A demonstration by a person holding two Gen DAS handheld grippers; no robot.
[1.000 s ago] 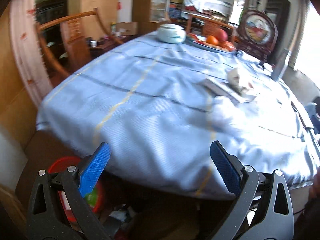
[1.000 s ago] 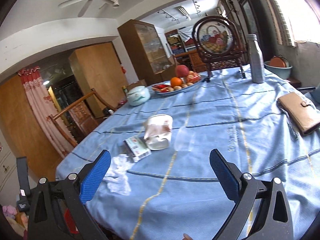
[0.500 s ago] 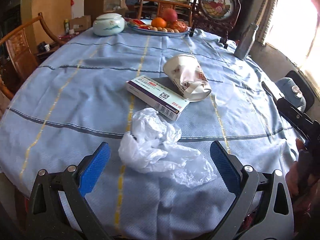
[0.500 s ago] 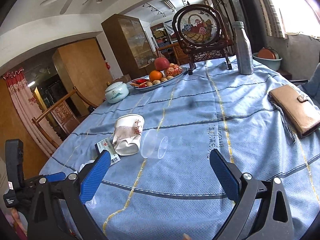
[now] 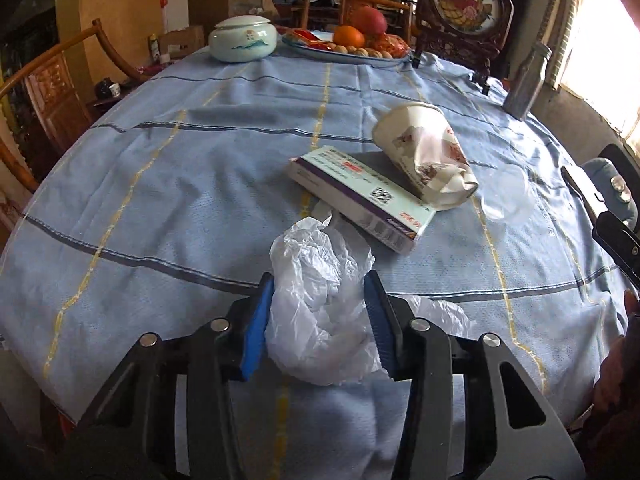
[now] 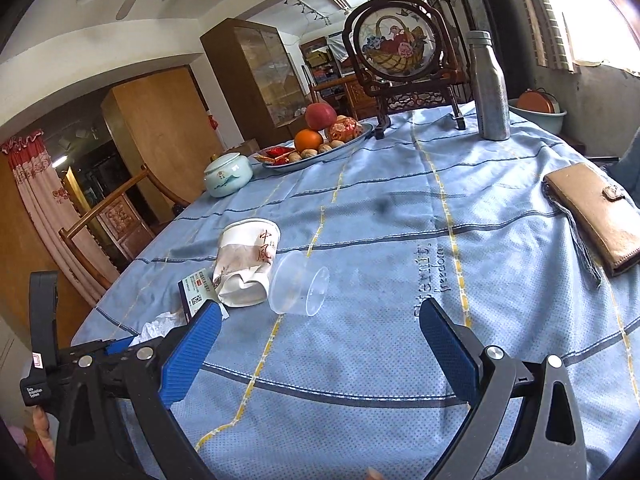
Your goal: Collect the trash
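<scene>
A crumpled white plastic bag (image 5: 320, 320) lies near the front edge of the blue tablecloth (image 5: 180, 184). My left gripper (image 5: 319, 280) is around it, its jaws closing, and both blue pads touch the bag. Just behind lie a white medicine box (image 5: 360, 196), a crushed paper cup (image 5: 428, 156) and a clear plastic cup (image 5: 506, 196), all on their sides. My right gripper (image 6: 320, 312) stands open above bare cloth, with the clear plastic cup (image 6: 298, 288) a little ahead of it. The paper cup (image 6: 246, 264), box (image 6: 198, 288) and bag (image 6: 158, 326) show to its left.
At the far side stand a lidded ceramic jar (image 5: 243, 38), a fruit plate (image 5: 348, 42), a framed round screen (image 5: 464, 4) and a metal bottle (image 5: 526, 80). A brown wallet (image 6: 592, 216) lies at the right. A wooden chair (image 5: 44, 92) stands at the left.
My left gripper moved from the table's edge in over the cloth to the plastic bag, and its jaws narrowed from wide open onto the bag. The right gripper sank slightly toward the table.
</scene>
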